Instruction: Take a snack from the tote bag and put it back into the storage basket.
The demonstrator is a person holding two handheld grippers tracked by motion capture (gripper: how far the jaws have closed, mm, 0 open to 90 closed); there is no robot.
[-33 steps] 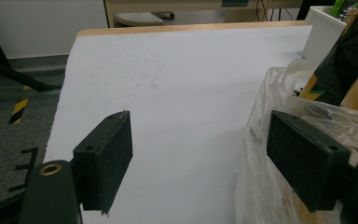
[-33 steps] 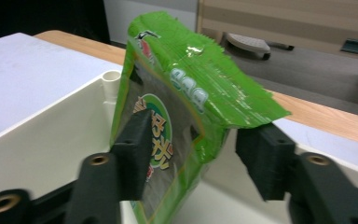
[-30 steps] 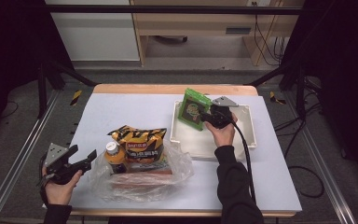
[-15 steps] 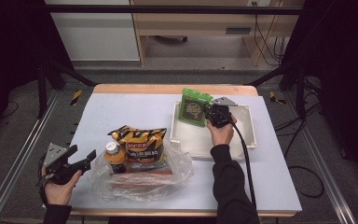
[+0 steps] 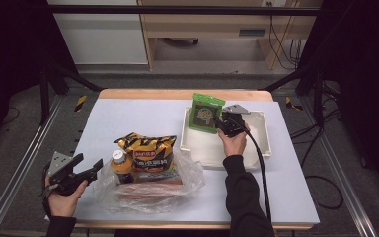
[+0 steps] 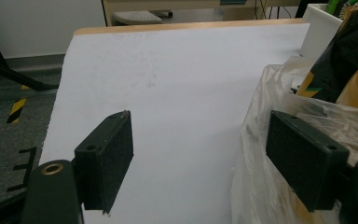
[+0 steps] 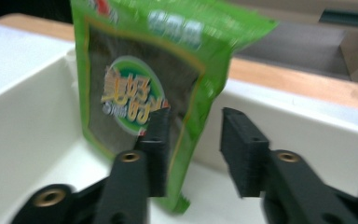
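Black fingers of the left gripper stand spread wide and hold nothing, low at the desk's left edge, just beside a clear plastic bag. The bag holds an orange-capped bottle and a yellow snack bag. Right of these, a white tray sits on the desk. A green seaweed packet stands upright inside the tray against its far wall. The right gripper has just been opening; its fingers stand apart, one behind the packet's edge, the other clear.
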